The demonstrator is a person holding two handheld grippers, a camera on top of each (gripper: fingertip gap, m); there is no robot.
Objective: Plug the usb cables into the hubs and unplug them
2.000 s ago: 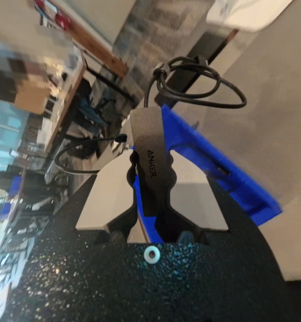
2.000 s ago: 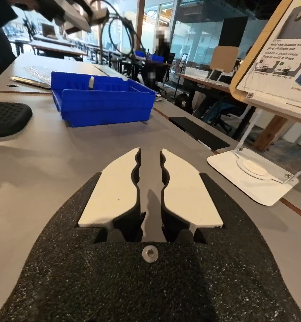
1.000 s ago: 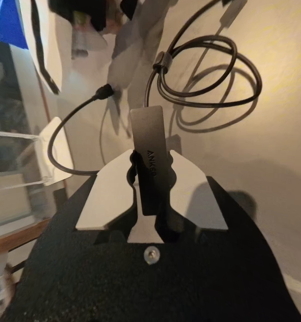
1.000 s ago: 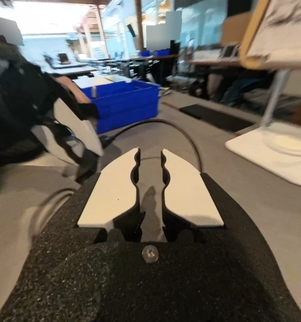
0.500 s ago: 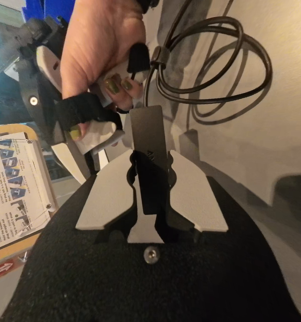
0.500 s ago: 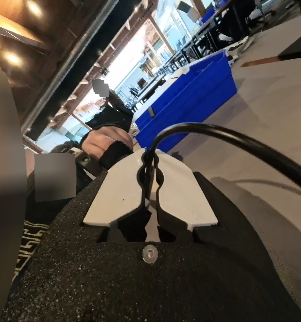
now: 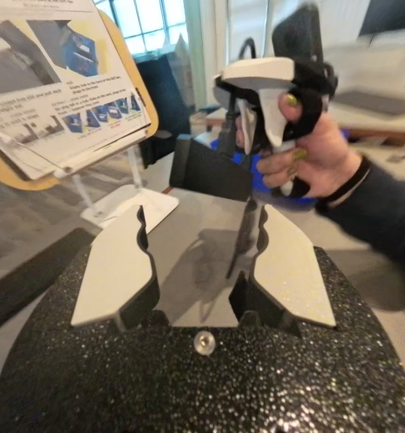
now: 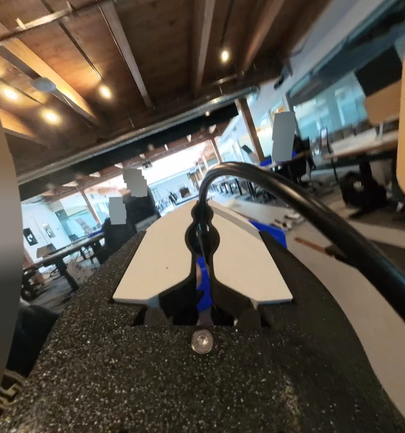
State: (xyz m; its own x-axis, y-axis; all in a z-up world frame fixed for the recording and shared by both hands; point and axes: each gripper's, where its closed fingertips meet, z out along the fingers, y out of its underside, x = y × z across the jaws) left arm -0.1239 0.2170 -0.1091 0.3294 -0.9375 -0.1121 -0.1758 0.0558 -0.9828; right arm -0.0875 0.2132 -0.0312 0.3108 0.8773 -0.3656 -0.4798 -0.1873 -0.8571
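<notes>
My left gripper (image 7: 202,208) is wide open and empty. Just beyond its fingertips a dark USB hub (image 7: 208,173) hangs above the grey table (image 7: 192,234). A blurred dark cord (image 7: 243,236) drops from the hub beside my right-hand finger. Above the hub, a hand holds my right gripper (image 7: 257,131) pointing down, where a black plug (image 7: 227,131) meets the hub's top. In the right wrist view my right gripper (image 8: 202,206) is shut on a black USB cable (image 8: 314,210), which arcs up and away to the right.
An instruction board (image 7: 67,93) on a clear stand with a white base (image 7: 131,206) stands at left. A blue bin (image 7: 281,196) sits behind the hand. A dark mat (image 7: 21,269) lies at lower left. The right wrist view faces the ceiling and distant desks.
My left gripper has opened and let go of the hub, and its view has swung from the tabletop to level. My right gripper stays shut on the cable and has tilted upward.
</notes>
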